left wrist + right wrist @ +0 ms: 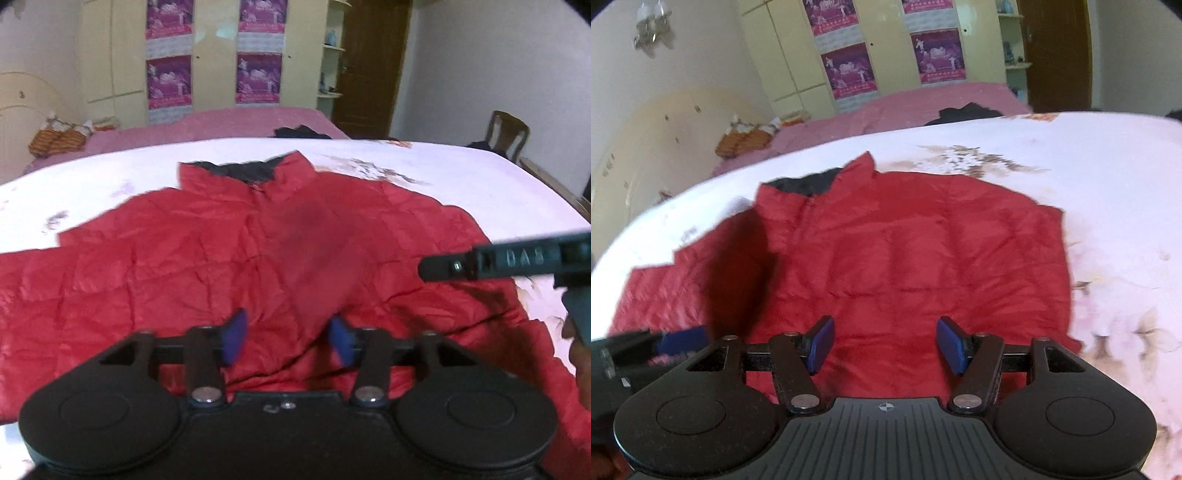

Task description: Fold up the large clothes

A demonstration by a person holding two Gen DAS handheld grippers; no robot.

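The red quilted jacket point(229, 258) lay spread front-up on a bed point(480, 177) covered with a white floral sheet, its collar point(243, 173) at the far end and its dark lining showing at the neck. At the left, one sleeve point(665, 288) stretched out flat toward the bed's edge; on the right side of the jacket the edge looked straight, so that sleeve seemed already turned in or hidden (the frames did not settle which).

The left hand-held gripper point(286, 338) hovered low over the jacket's lower middle with its blue pads point(234, 338) spread apart and only red cloth behind them, nothing pinched. The right hand-held gripper point(884, 345) hung over the hem, likewise released, its pads point(822, 343) clear of the fabric.

By my reading, the fold was at an early step: the garment was laid out and smoothed, and neither hand had a hold. The next move would call for dropping a gripper to the outstretched left sleeve or a hem corner, clamping through the puffy layers, and carrying it across the body without dragging the whole jacket along the sheet.

As for writing, the side of the right hand-held gripper, seen from the left wrist camera, bore raised letters point(524, 257) that read roughly "DAS". The purple posters point(169, 82) on the wardrobe doors carried print too small to read.
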